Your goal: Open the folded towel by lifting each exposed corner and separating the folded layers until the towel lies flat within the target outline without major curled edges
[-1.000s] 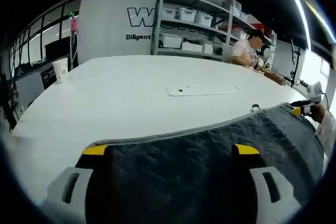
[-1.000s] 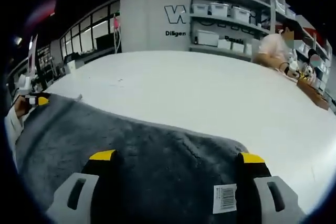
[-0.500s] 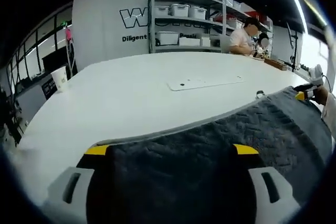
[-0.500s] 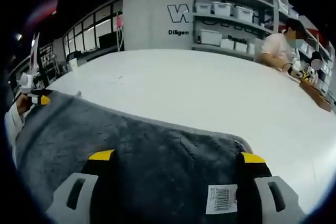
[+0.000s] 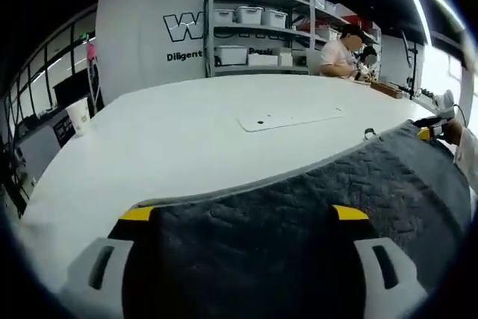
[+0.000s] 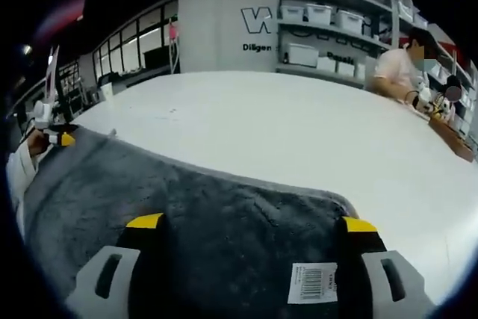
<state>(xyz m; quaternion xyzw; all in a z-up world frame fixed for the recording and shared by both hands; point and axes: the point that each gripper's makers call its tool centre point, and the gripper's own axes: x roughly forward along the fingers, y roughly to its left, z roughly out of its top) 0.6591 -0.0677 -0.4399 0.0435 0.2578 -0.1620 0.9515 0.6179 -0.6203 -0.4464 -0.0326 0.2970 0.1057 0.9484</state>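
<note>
Bright overhead light, fisheye-warped edges

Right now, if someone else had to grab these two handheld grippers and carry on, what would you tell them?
Left gripper: jaws at one corner of the dark grey towel; towel fills the gap, grip itself hidden.
Right gripper: same at the other near corner, beside the white barcode label.
The towel stretches between the two grippers over the white table; whether it rests on the table is unclear.
No target outline shows. A thin white sheet lies further out.
Left: check for remaining folds, lay it flat, smooth curled edges.
</note>
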